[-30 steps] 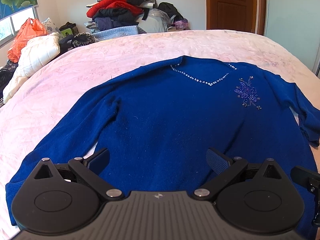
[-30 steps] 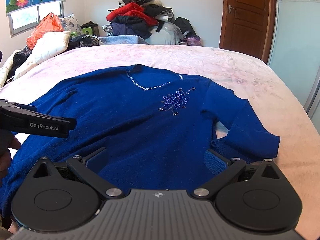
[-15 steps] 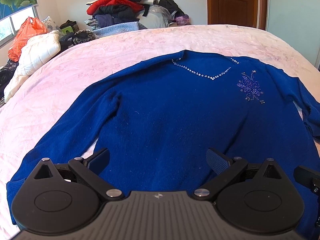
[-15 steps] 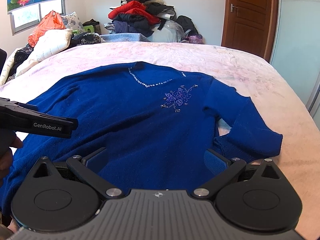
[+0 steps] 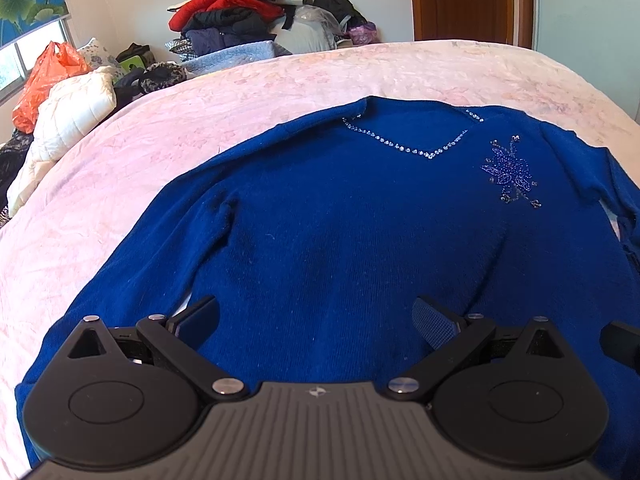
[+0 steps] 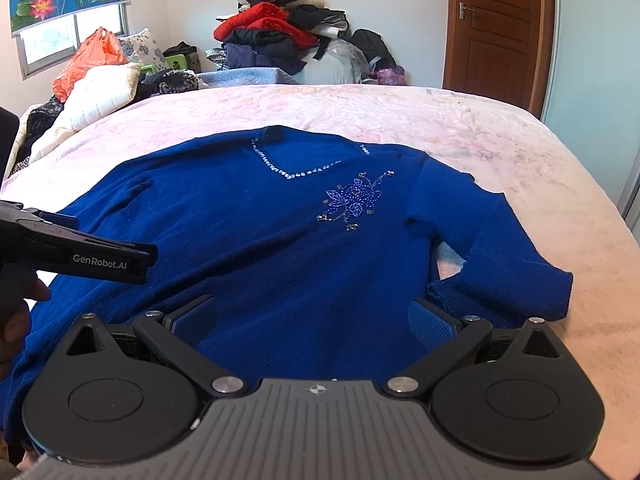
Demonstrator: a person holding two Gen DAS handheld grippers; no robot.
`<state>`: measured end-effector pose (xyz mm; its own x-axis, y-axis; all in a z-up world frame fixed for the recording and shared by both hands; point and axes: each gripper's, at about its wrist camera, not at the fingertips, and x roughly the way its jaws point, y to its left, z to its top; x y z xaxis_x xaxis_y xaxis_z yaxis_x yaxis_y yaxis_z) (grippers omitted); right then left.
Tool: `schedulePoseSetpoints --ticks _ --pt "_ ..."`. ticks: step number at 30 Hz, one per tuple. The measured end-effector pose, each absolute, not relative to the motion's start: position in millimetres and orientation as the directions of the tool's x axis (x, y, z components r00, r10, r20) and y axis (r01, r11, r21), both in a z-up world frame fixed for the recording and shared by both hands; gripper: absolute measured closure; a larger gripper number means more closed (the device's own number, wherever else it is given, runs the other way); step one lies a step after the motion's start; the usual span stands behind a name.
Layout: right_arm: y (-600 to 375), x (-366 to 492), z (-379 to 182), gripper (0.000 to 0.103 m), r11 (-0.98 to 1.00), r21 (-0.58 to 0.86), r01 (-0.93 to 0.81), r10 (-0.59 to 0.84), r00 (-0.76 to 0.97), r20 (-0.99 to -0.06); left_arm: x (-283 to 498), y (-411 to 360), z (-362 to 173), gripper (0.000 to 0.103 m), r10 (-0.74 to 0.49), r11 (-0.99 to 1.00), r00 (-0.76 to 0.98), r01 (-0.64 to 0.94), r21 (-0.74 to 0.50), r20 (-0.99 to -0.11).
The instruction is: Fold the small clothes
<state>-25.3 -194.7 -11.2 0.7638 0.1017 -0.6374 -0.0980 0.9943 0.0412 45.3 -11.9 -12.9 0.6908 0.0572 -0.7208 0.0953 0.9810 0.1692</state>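
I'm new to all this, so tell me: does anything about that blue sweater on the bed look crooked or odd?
Mostly flat, front up, but the blue sweater has one sleeve doubled back toward its hem, while the other sleeve lies straight. No damage shows.

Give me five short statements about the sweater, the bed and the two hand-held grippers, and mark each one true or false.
1. The blue sweater lies spread front side up on the pink bed cover. True.
2. The sweater is already folded in half. False: its body lies flat, and only the short sleeve on the right is bent.
3. The right hand-held gripper is open, gripping nothing. True.
4. The left hand-held gripper is clamped on the collar. False: it is open, near the hem.
5. The beaded flower sits below the sparkly neckline, toward the door side. True.
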Motion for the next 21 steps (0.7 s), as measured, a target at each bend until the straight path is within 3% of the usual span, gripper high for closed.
schedulePoseSetpoints --ticks 9,16,21 --pt "-212 -8 -14 0.0 0.993 0.101 -0.061 0.112 0.76 -0.64 94 -15 -3 0.0 0.024 0.971 0.705 0.152 0.184 -0.709" --pt "-224 -1 -14 0.0 0.99 0.139 -0.025 0.108 0.768 -0.632 194 -14 -17 0.0 0.077 0.965 0.702 0.125 0.229 -0.708" --pt "-236 1 -20 0.0 0.991 0.135 0.022 0.073 0.753 -0.654 261 -7 -24 0.0 0.191 0.959 0.712 0.01 0.283 -0.676"
